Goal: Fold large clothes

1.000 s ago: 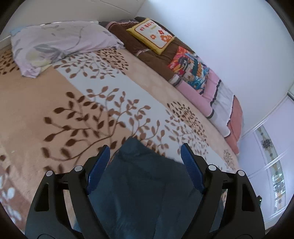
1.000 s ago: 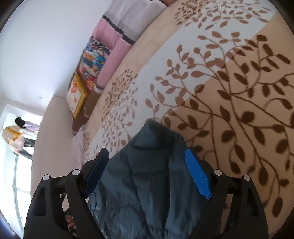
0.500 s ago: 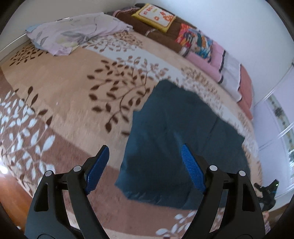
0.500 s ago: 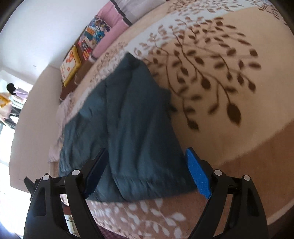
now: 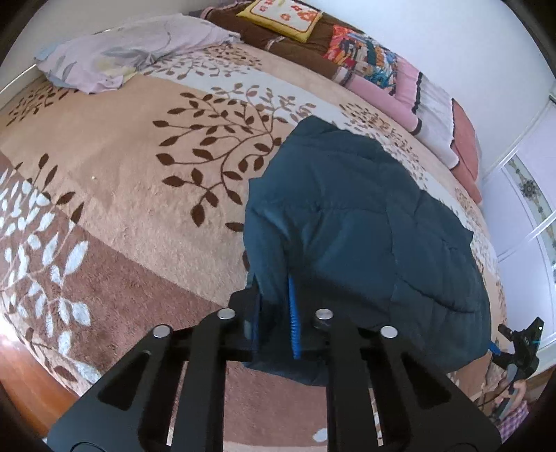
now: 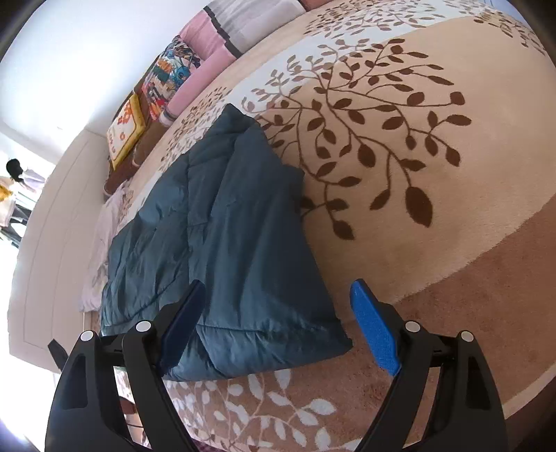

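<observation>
Left claw [image 5: 274,313] pinches jacket [image 5: 365,226] corner at bedspread [image 5: 121,167] edge.

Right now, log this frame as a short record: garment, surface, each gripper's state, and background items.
garment: dark blue padded jacket, folded, lying on the bed
surface: leaf-patterned blanket
left gripper: shut on the jacket's near edge
right gripper: open, straddling the jacket's near corner, no grip
background: lilac pillow on the far side of the bed, yellow cushion and folded bedding along the wall
</observation>
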The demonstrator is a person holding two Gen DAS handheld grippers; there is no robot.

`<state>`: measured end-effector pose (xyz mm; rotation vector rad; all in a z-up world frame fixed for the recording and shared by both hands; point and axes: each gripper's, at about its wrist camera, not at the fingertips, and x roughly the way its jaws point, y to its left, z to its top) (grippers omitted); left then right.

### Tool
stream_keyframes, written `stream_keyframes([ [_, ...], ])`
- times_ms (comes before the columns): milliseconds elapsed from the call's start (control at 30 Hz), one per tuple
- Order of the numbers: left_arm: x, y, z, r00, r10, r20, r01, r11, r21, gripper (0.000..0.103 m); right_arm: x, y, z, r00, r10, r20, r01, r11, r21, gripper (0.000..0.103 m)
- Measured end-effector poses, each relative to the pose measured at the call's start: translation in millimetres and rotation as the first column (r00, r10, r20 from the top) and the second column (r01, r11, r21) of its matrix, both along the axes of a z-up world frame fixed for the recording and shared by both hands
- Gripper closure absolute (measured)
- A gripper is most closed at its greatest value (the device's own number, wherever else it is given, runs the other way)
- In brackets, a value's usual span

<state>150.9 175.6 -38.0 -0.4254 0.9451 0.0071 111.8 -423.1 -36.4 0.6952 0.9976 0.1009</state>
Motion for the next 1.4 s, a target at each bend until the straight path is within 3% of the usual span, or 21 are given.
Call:
stream_keyframes([
  [200,-1.6,-3.8,4.8,1.000,0.010,0.009,-0.010,1.000,0.024,0.093,10.2,17.4,3.0,0.997,0.064,0.040,-0.062,0.997,-0.040,0.025],
  [233,-1.5,-3.7,5.3,1.000,0.016,0.010,-0.016,1.000,0.022,0.093,13.2,22.2,4.5,0.995,0.082,0.050,-0.078,0.995,-0.064,0.035],
  [267,-1.7,-3.0,6.1,1.000,0.020,0.012,-0.020,1.000,0.021,0.093,15.3,25.3,5.9,0.994,0.094,0.059,-0.089,0.992,-0.090,0.055],
  [300,-1.8,-2.5,6.5,1.000,0.024,0.013,-0.024,1.000,0.020,0.094,17.0,27.3,6.7,0.993,0.105,0.057,-0.098,0.988,-0.123,0.066],
  [333,-2.5,-2.3,7.8,1.000,0.027,0.016,-0.027,1.000,0.015,0.094,19.4,28.6,7.0,0.993,0.111,0.042,-0.102,0.980,-0.168,0.084],
  [433,-7.6,0.1,12.0,0.999,0.033,0.033,-0.033,0.999,0.000,0.094,13.7,22.8,9.9,0.992,0.106,0.068,-0.097,0.988,-0.123,0.091],
  [633,-29.1,4.1,9.2,0.999,0.030,0.036,-0.029,0.999,-0.021,0.094,-31.8,24.1,24.3,0.986,0.108,0.130,-0.088,0.985,-0.148,0.093],
  [767,-30.4,8.0,-11.2,0.999,0.042,-0.014,-0.042,0.999,-0.024,0.094,-44.4,24.2,3.9,0.992,0.113,0.063,-0.100,0.979,-0.175,0.093],
  [933,-23.4,2.1,-26.3,0.997,0.065,-0.045,-0.064,0.998,0.026,0.091,-33.8,26.6,-15.5,0.996,0.084,0.015,-0.081,0.984,-0.161,0.092],
  [1033,-27.4,4.0,-21.2,0.994,0.099,-0.039,-0.098,0.995,0.027,0.080,-28.9,29.8,-15.2,0.997,0.070,-0.032,-0.074,0.982,-0.173,0.082],
  [1100,-35.2,10.5,-12.2,0.990,0.137,-0.019,-0.137,0.990,0.028,0.049,-30.4,27.5,-9.4,0.997,0.060,-0.039,-0.066,0.980,-0.185,0.064],
  [1167,-44.2,17.7,-2.3,0.986,0.167,0.024,-0.167,0.986,0.008,0.046,-37.9,24.3,1.5,0.999,0.032,-0.012,-0.034,0.973,-0.228,0.048],
  [1300,-54.3,22.3,15.5,0.984,0.159,0.073,-0.156,0.987,-0.045,0.046,-52.8,25.5,32.8,0.995,0.003,0.097,0.029,0.945,-0.326,0.047],
  [1400,-56.5,11.3,24.6,0.986,0.127,0.106,-0.121,0.990,-0.067,0.050,-48.9,53.0,48.3,0.984,0.118,0.134,-0.069,0.944,-0.324,0.061],
])
